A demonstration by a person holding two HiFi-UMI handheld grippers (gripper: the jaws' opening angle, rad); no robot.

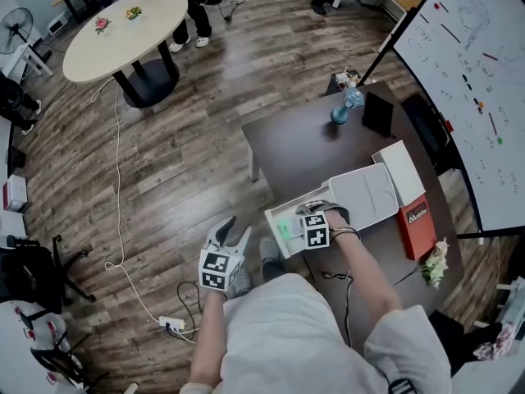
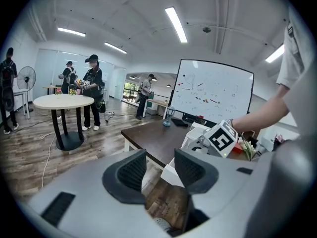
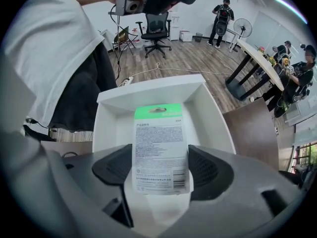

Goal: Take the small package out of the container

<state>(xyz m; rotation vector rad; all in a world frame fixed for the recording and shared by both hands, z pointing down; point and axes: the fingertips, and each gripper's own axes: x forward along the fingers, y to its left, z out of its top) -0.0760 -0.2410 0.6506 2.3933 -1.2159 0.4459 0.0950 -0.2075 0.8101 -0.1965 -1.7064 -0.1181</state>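
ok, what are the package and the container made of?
package: looks like printed card or plastic film; flat, white with green header and fine print. Can't tell which.
container: likely moulded plastic; matte white, smooth walls, rounded corners.

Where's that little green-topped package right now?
In the right gripper view, the small package sits between the right gripper's jaws, its side edges against the pads, inside the white container at the dark table's near edge.
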